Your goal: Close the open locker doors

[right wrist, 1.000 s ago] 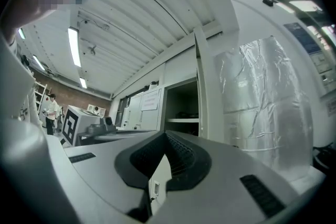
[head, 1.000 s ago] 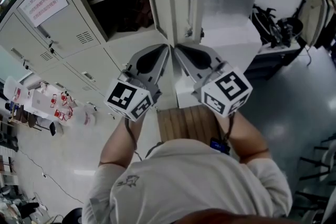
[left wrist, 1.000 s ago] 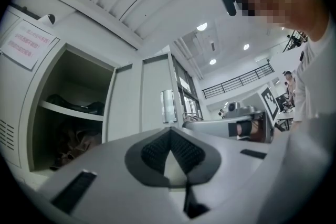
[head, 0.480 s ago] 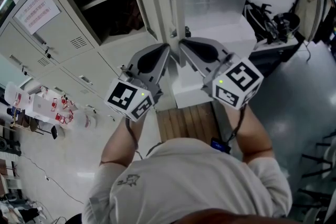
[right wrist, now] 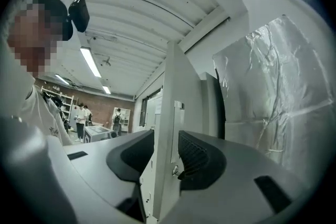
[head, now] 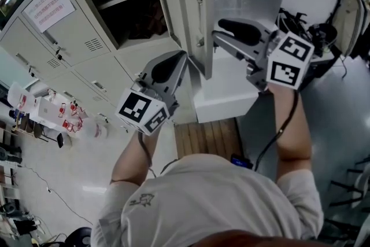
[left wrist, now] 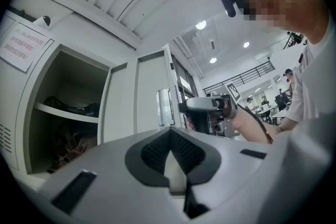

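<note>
Door between my right jaws

Grey lockers line the wall; one locker door juts open, edge-on. My right gripper has just been opening, jaws astride that door's edge. My left gripper is closed, empty.

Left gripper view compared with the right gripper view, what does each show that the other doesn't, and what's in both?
Only left: the open compartment with its shelf, the paper notice, and the left gripper, jaws together, empty. Only right: the plastic wrapping, a brick wall, and the door edge standing between the jaws of the right gripper, which have just been opening. Both: that open door, the right gripper and the person.
</note>
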Demonstrator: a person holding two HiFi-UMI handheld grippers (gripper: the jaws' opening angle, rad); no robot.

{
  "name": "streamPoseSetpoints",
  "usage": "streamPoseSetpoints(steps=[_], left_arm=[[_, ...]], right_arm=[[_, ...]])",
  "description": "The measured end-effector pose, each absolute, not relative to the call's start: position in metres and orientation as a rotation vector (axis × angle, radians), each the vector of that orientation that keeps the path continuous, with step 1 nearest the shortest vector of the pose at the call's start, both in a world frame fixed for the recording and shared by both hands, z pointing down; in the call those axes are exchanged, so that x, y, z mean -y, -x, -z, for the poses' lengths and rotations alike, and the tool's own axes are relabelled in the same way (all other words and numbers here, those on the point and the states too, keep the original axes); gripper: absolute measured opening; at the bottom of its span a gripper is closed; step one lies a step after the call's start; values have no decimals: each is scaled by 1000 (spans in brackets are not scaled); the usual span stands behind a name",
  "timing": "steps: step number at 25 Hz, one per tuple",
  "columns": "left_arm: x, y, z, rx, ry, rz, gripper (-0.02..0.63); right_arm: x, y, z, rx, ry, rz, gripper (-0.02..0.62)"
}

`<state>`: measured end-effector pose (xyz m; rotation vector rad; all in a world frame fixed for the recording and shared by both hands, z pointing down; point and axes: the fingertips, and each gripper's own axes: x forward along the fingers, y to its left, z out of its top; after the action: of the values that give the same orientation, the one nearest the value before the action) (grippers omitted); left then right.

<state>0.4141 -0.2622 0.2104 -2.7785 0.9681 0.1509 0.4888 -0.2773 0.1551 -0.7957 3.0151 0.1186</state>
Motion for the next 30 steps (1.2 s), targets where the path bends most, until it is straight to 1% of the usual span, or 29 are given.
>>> streamPoseSetpoints(steps=[8, 13, 15, 20, 22, 30], left_arm=[[270, -403, -212, -1010, 2770, -141, -2], [274, -394, -212, -1039, 2765, -147, -2], [274, -388, -210, -1057, 2754, -151, -2], [278, -360, -210, -1133, 2718, -140, -2], [279, -347, -210, -1170, 2706, -137, -2], [281, -295, -210, -1295, 2661, -161, -2]], right_arm=[[290, -474, -153, -3074, 618, -99, 129], [287, -450, -154, -3090, 405, 18, 143], [282, -437, -153, -3097, 373, -11, 144], [276, -403, -153, -3088, 337, -51, 143], [273, -388, -154, -3086, 317, -48, 122], [272, -332, -153, -3082, 306, -55, 112]])
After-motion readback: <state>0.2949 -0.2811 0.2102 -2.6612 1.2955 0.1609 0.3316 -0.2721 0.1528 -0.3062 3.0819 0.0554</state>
